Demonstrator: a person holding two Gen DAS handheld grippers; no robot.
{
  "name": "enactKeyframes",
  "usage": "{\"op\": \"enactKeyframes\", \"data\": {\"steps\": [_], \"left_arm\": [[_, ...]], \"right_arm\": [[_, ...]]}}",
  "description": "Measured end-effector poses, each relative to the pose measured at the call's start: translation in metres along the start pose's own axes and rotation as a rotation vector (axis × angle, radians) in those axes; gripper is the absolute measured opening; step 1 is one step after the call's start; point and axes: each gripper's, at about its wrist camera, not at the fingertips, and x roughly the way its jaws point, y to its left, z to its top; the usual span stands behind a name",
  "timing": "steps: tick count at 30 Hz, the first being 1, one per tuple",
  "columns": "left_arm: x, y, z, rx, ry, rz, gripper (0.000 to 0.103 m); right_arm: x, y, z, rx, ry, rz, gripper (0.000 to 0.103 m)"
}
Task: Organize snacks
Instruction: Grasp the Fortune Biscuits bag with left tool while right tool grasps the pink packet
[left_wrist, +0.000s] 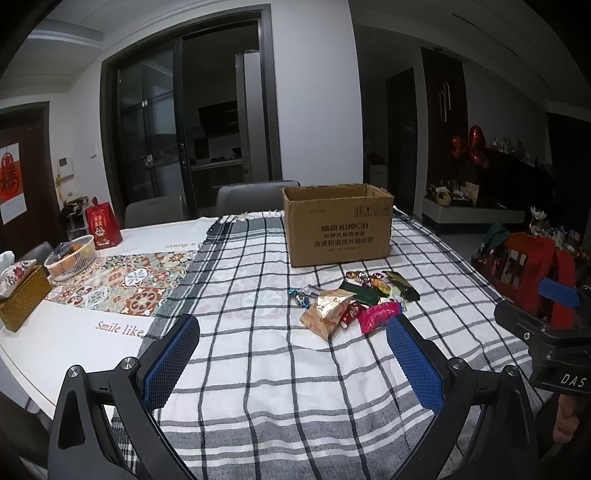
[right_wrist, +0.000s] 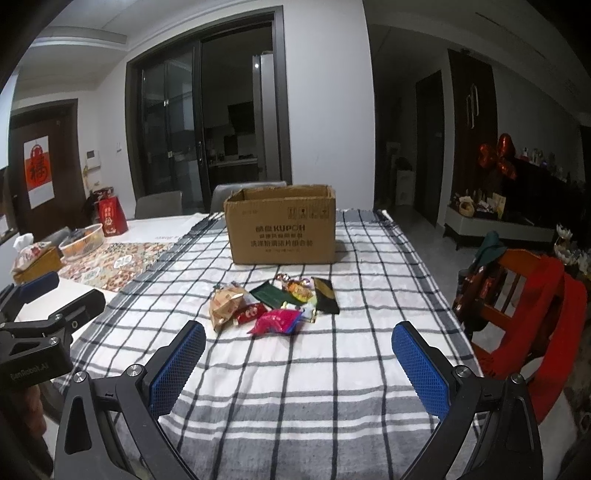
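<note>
Snack pile (left_wrist: 354, 301) — on the checked worktop (left_wrist: 258, 369), just before the open cardboard box (left_wrist: 338, 225). Left view alone shows blue-wrapped sweets (left_wrist: 300, 297) at the pile's left edge. Black packet (right_wrist: 325, 294): long axis toward the box. Left tongs (left_wrist: 291, 363) and right tongs (right_wrist: 299, 369) — both wide apart, holding nothing.

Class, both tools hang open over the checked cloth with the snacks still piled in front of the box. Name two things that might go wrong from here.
1. The snack pile overlaps, so the right tool may pinch two packets at once or knock small candies away.
2. The cardboard box has tall walls; a packet released low might hit the rim and fall outside.
</note>
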Motion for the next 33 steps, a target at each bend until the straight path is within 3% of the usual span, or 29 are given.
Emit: {"op": "enactKeyframes", "data": {"steps": [8, 17, 33], "left_arm": [[0.029, -0.001, 0.002, 0.051, 0.02, -0.003, 0.102], [0.076, -0.006, 0.011, 0.079, 0.079, -0.056, 0.097], [0.176, -0.027, 0.007, 0.121, 0.238, -0.138, 0.085]], "right_arm": [[0.03, -0.001, 0.001, -0.036, 0.048, 0.005, 0.102], [0.072, 0.003, 0.012, -0.135, 0.089, 0.042, 0.1], [0.178, 0.0, 0.009, -0.213, 0.298, 0.224, 0.077]]}}
